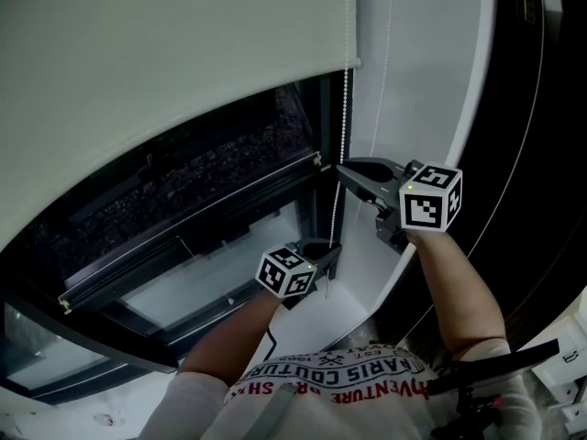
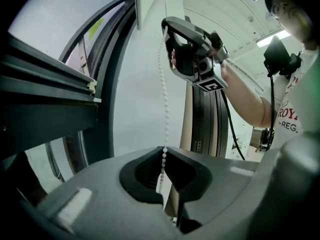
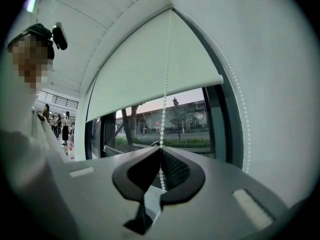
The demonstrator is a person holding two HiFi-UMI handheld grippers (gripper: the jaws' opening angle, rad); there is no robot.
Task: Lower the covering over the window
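2 grips: left gripper (image 2: pixel 163 153) and right gripper (image 3: pixel 161 151) jaws both clamp the bead chain (image 1: pixel 345 108)
Chain: vertical; right gripper higher

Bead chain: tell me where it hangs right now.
In the head view the bead chain hangs from the right end of the roller blind. The right gripper is shut on it, above the left gripper, which is also shut on it.

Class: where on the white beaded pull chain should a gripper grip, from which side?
Take the white beaded pull chain on its vertical run below the cream roller blind, approaching level from the room side; beads should stop closed jaws slipping.
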